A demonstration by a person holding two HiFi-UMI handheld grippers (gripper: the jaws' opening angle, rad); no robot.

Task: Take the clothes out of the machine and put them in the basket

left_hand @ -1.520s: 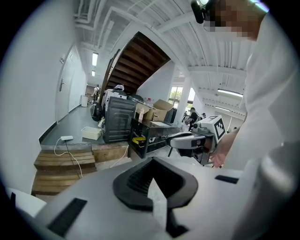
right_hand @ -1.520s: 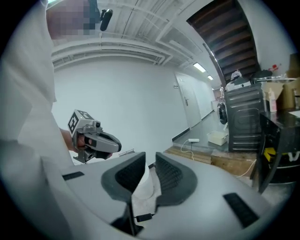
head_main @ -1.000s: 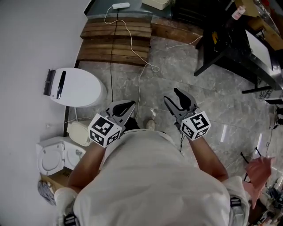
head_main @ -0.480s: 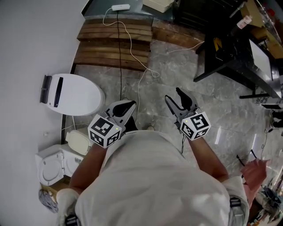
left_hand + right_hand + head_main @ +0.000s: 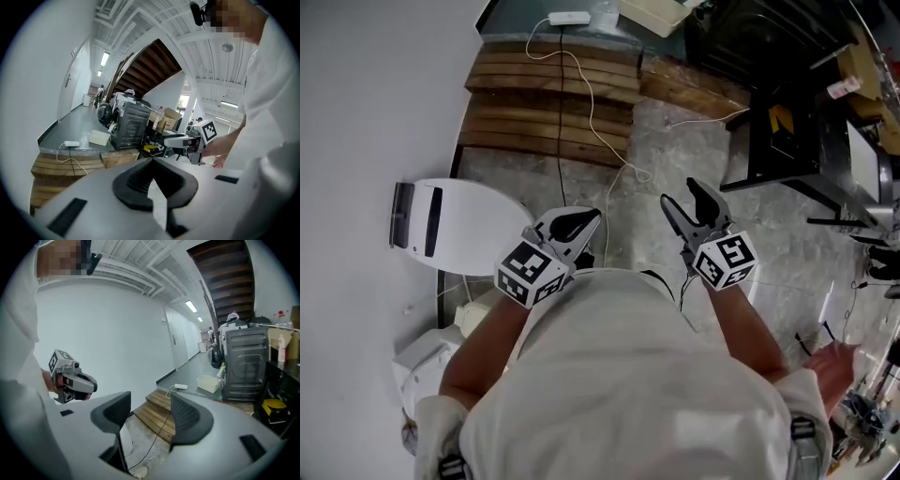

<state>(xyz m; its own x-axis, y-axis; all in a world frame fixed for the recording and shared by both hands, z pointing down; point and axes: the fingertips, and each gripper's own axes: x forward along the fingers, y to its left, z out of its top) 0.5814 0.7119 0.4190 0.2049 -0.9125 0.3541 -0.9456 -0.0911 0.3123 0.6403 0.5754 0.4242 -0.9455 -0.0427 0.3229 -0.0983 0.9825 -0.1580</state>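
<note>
1. Clothes and basket: neither is made out in any view. A dark grey machine (image 5: 133,125), judged to be the one meant, is seen past the wooden steps (image 5: 65,168), at about 11 o'clock of the left gripper (image 5: 152,162).
2. Change: in the head view the steps are placed lower in the frame than a second ago, and the dark furniture at 1 o'clock is drawn nearer. An approach is judged to be under way; nothing is taken out yet.
3. Right gripper (image 5: 150,401): the jaws have just been opening and are now held about half apart. Only floor and steps are seen between them, and nothing is held.
4. Left gripper: the tips are brought together and nothing is gripped.
5. Views: the machine's front is shown only in the two gripper views. A white lidded fixture (image 5: 455,230) at 9 o'clock is shown only by the head view.
</note>
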